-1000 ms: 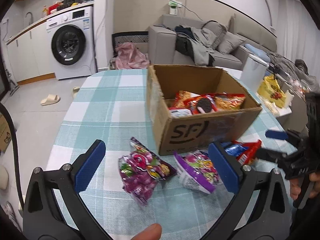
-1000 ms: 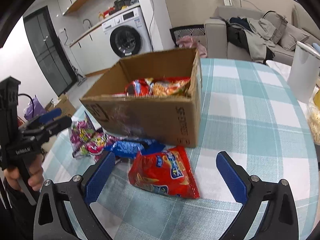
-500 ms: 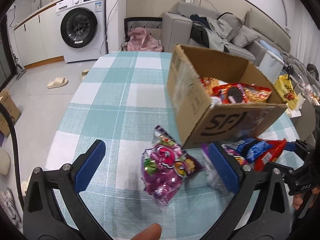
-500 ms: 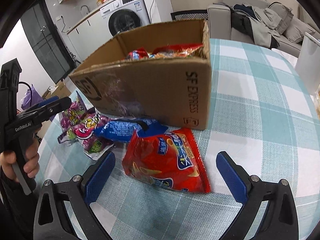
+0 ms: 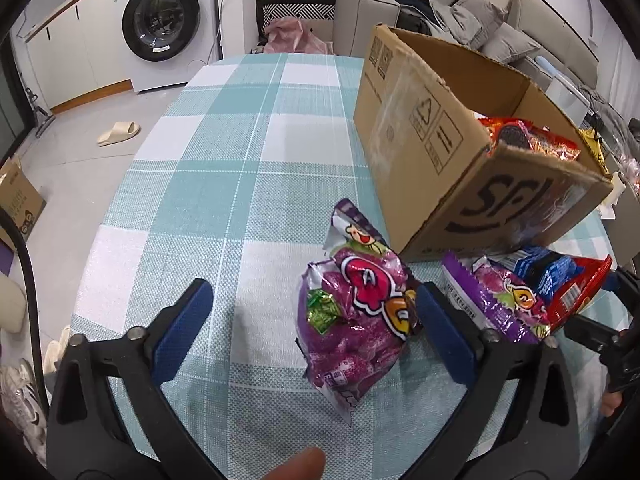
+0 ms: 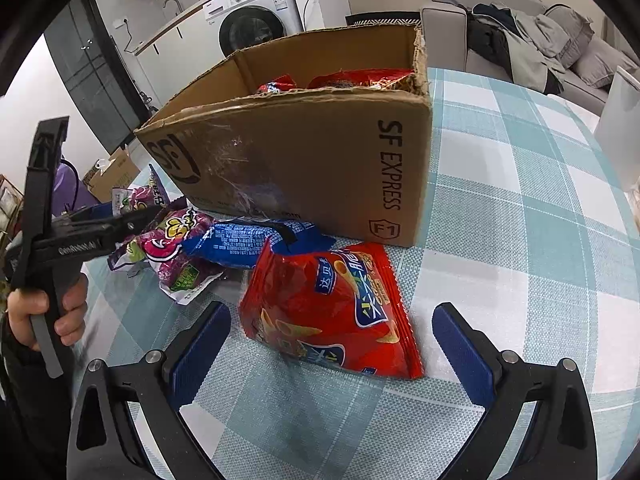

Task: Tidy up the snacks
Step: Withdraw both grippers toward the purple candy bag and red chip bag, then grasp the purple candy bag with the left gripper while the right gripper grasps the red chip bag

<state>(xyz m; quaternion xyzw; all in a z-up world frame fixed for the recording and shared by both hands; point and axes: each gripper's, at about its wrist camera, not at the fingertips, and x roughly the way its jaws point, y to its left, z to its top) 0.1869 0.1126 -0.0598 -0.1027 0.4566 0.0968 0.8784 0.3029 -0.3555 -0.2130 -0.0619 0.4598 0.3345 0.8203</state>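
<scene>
Both grippers have dropped closer to the table since a second ago, left one more; left gripper (image 5: 310, 320) jaws closing, purple candy bag (image 5: 352, 320) between them, right pad touching or just beside the bag's edge, left pad well clear; right gripper (image 6: 330, 346) wide, red chip bag (image 6: 332, 304) lying flat between its pads, neither pad touching; second purple bag (image 5: 496, 300) and blue packet (image 6: 252, 242) just behind, packed between the chip bag and the box; cardboard box (image 6: 304, 168) beyond on the checked tablecloth (image 5: 240, 160), snacks already inside; washing machine (image 5: 166, 20) and sofa (image 6: 532, 36) at the back.
</scene>
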